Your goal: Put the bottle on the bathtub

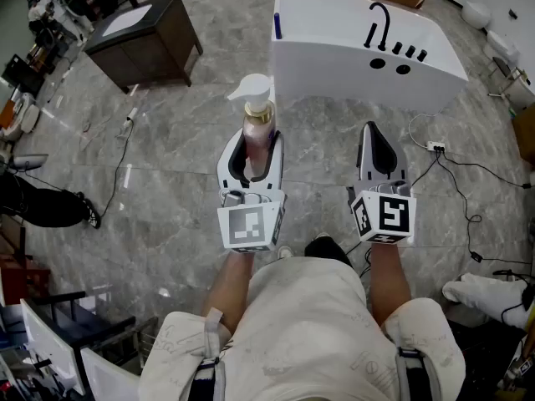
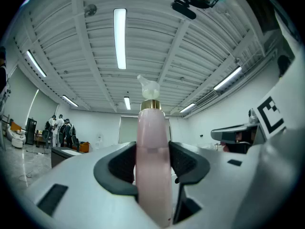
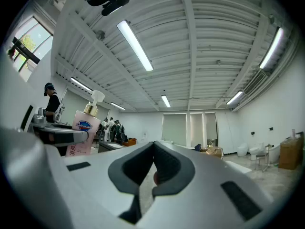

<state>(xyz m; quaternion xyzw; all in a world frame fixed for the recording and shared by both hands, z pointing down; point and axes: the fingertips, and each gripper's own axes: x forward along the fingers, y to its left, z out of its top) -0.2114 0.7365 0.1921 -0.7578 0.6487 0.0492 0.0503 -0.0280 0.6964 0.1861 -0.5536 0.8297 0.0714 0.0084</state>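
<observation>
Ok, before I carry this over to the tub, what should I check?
1. Left gripper clamped on pump bottle: ok, pads press both sides.
2. Bottle upright: ok.
3. Right gripper empty: ok, jaws together.
4. Landing spot on bathtub: cannot tell, its top is washed out white; black faucet stands at its right.
5. Floor straight ahead: ok; a cable trails at the right.

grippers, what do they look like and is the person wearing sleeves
The left gripper and right gripper are white moulded shells with dark grey pads lining the jaws. Each has a white cube of black square markers at the rear. No sleeves on the forearms.
</observation>
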